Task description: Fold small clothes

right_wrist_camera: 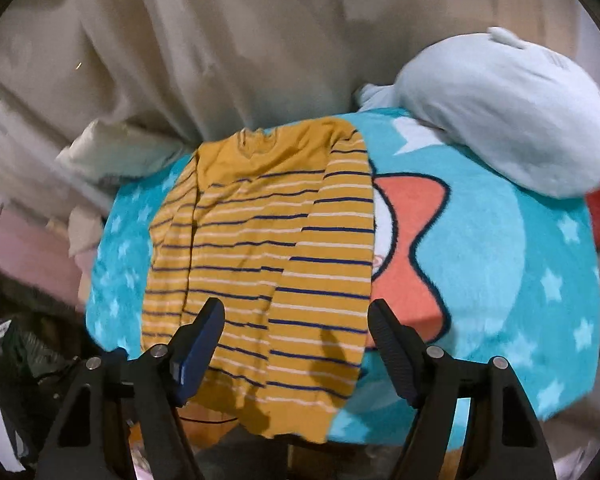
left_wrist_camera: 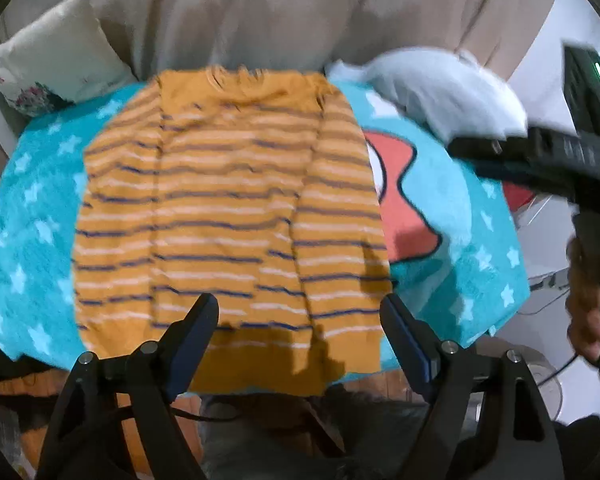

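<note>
Nearest the lens in the left view: left gripper, spread wide, pinching nothing, hanging over the sweater without touching it. Same in the right view for the right gripper: spread, empty, clear of the cloth. Also caught at the right edge of the left view, gripped by a hand, out over the right side of the blanket.

Just beyond the fingertips: the sweater's plain hem, draped over the blanket's near edge and hanging a little past it. Hem closest to both grippers, collar farthest, so long axis straight away from them. Lying flat, 2 sleeves laid down along the sides, stripes crosswise.

From the left gripper, the middle and right of the hem sit between the open jaws. From the right gripper, the sweater's right half and right sleeve end sit there, with the left half off to the side. Neither clearly nearer; each seems closest to its own part of the hem.

Likely next: pinch the hem at 2 points and carry it away toward the collar, folding across the long axis. Risk: the overhanging hem slipping off the edge before both pinches land.

Farther back: pale plush on the blanket's far right, well apart from the sweater; pillow at far left; curtain behind.
</note>
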Motion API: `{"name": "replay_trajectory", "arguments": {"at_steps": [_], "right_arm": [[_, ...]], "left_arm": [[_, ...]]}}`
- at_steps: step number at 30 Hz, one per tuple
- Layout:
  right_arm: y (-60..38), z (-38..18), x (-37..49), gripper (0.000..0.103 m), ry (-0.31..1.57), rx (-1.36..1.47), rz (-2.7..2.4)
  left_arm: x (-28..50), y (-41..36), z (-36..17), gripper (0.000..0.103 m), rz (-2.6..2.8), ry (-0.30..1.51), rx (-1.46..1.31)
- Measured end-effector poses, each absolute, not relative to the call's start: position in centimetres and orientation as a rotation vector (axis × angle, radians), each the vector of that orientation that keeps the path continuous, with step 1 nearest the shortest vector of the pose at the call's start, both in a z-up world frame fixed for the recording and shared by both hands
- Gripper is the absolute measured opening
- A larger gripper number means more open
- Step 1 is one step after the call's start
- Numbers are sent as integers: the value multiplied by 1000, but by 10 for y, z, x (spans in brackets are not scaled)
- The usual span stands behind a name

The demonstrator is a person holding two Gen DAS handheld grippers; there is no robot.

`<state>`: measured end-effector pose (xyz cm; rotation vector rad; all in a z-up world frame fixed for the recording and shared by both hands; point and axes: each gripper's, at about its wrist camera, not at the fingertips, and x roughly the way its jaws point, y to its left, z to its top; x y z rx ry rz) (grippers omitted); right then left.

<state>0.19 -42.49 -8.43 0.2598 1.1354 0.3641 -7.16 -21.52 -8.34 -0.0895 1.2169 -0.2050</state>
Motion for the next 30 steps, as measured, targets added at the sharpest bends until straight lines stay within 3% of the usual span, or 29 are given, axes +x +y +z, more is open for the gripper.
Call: {"name": "replay_trajectory", "arguments": {"at_steps": [9,15,23,26,28,30], "right_arm": [[-451,-133,32,76,1250,265,471],[-461,-162,45,74,1311,303,499],[-470,-199,61,68,1376,349,524],[-466,-216,71,68,1400,393,533],[-463,-228,79,64,1420,423,532],[-457,-239,87,60,1437,424,527]], "left_arm": [[-85,-271,-137,78,-277,1307,-157],[-84,-304,-182,62,-245,1385,-100],[-78,-323,-207,59,-218,1397,-63],[-71,-331,-217,47,-199,1409,-3],[-68,-330,-222,27,-170,1416,28],[-66,-324,-222,13,-151,1417,33]]}}
